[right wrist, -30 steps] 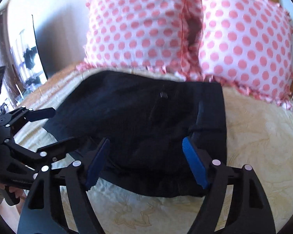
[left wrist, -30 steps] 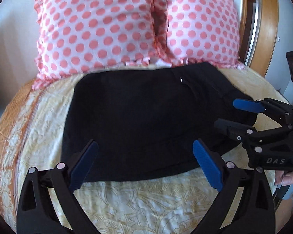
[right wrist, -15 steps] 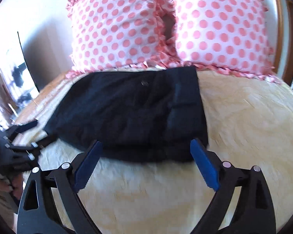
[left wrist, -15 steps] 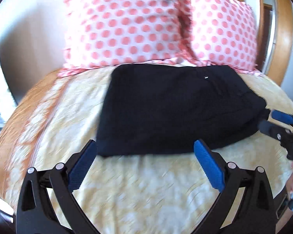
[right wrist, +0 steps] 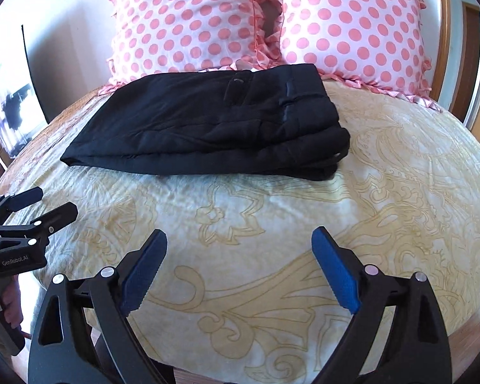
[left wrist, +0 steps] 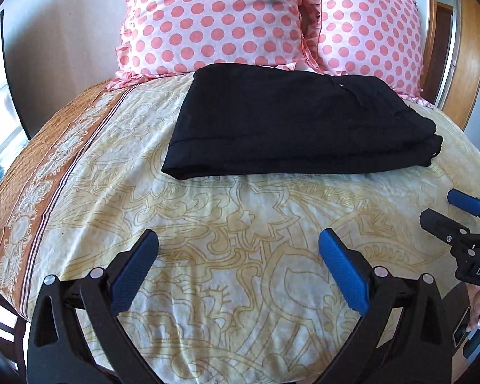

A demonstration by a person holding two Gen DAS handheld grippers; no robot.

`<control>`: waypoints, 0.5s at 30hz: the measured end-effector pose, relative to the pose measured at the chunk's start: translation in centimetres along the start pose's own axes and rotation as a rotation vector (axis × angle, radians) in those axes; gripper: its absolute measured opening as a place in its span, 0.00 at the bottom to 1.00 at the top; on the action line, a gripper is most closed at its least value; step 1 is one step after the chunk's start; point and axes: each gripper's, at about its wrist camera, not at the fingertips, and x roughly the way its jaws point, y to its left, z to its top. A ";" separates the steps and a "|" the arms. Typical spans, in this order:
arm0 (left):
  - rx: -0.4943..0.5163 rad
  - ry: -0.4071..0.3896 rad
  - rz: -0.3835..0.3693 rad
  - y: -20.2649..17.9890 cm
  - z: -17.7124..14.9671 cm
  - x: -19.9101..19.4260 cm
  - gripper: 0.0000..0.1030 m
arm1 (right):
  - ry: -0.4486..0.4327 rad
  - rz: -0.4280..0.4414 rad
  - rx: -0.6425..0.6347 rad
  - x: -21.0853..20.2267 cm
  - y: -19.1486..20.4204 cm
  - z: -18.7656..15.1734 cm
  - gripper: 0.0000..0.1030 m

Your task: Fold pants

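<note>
1. The black pants (left wrist: 291, 121) lie folded into a compact rectangle on the bedspread (left wrist: 240, 224), their far edge touching the bottom of the two polka-dot pillows.
2. From the right wrist view the same pants (right wrist: 214, 128) show stacked layers at the near right corner, with a small loop of fabric sticking out there.
3. The left gripper (left wrist: 238, 265) hangs above bare bedspread, well short of the pants, its blue-padded fingers spread wide apart with nothing between them.
4. The right gripper (right wrist: 240, 262) is likewise released, fingers splayed over the patterned cloth (right wrist: 304, 224) and apart from the garment.
5. Each gripper shows in the other's view: the right gripper (left wrist: 444, 209) at the right edge of the left camera, the left gripper (right wrist: 46, 203) at the left edge of the right camera, both with fingers parted and holding nothing.
6. The left pillow (left wrist: 214, 19) and the right pillow (left wrist: 368, 28) lean upright side by side, white with pink dots and ruffled trim.
7. An orange-brown patterned border (left wrist: 38, 172) runs along the bedspread's left side.
8. A wooden door frame (left wrist: 464, 64) stands to the right behind the bed.
</note>
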 end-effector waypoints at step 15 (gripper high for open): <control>-0.014 -0.014 0.024 -0.1 -0.6 0.0 0.98 | -0.007 -0.074 0.009 0.8 1.1 -0.3 0.99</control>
